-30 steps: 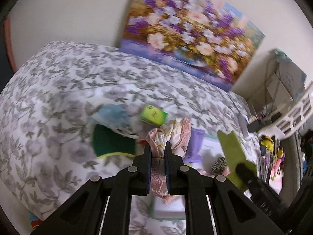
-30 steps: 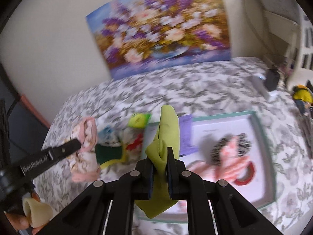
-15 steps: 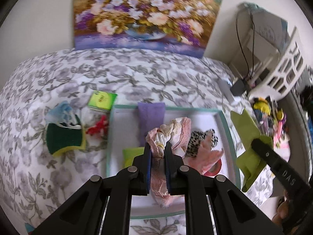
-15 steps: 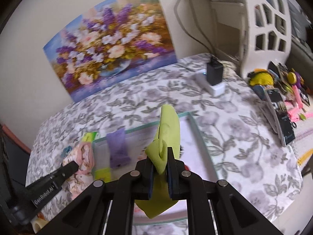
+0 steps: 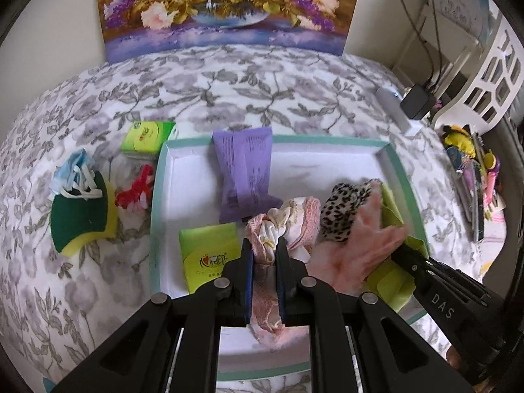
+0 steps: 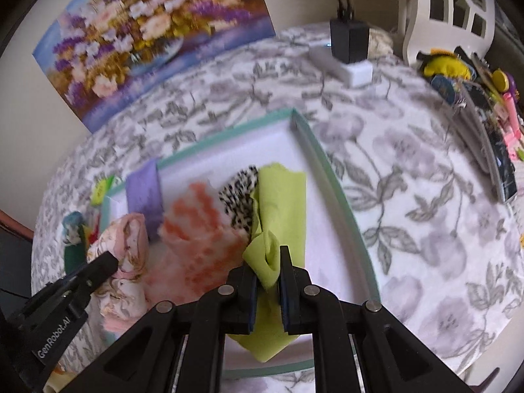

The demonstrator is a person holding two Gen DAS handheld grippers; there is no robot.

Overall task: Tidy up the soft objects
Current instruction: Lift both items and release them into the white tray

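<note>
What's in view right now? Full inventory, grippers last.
tray: 1, white with teal rim, on the floral bedspread
purple packet: 1, over the tray's far rim
green packets: 2, one in the tray, one outside
leopard cloth: 1, in the tray
fuzzy pink item: 1, in the tray
sponge: 1, green and yellow, left of the tray
face mask: 1, blue, on the sponge
red item: 1, beside the tray
painting: 1, floral, against the wall
left gripper: shut on pink lace cloth
right gripper: shut on lime cloth
</note>
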